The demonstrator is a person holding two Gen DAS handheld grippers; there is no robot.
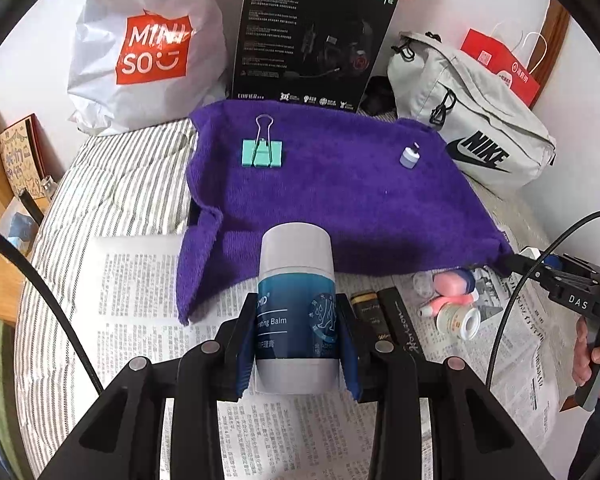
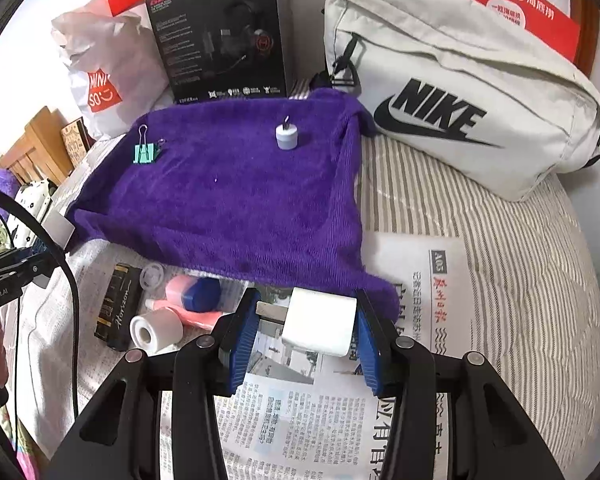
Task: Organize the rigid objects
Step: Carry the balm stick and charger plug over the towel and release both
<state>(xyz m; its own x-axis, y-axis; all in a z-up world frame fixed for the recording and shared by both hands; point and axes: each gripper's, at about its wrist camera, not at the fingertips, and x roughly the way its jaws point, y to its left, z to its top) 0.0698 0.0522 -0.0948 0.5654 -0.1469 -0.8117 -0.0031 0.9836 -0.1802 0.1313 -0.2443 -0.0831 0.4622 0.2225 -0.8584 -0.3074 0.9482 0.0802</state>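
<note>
Under everything I see the bed with its grey and white striped sheet (image 2: 480, 248), and sheets of printed newspaper (image 1: 140, 288) lie on the near part of it. At the back stand the pale grey fabric bag with a big black logo (image 2: 460, 92), the white plastic shopping bag with a red square (image 1: 140, 48) and the black cardboard headset box (image 1: 312, 36). In the middle is spread the purple fluffy towel (image 1: 340, 200), and on it are two small things well apart: the mint green metal binder clip (image 1: 262, 152) on the left and the small lavender cap-shaped piece (image 1: 410, 157) on the right. My left tongs (image 1: 296, 336) are pinching the white and teal cylindrical balm stick (image 1: 296, 300), pads pressed on both its sides, held over the newspaper at the near edge of the towel. My right tongs (image 2: 306, 330) pinch the white blocky charger plug (image 2: 320, 326), its metal prongs pointing to the left pad. Still on the newspaper, between my two tongs, lie the black flat case with gold script (image 2: 116, 308), the pink and blue small bottles (image 2: 196, 296) and the small white tape roll (image 2: 156, 328), close together.
</note>
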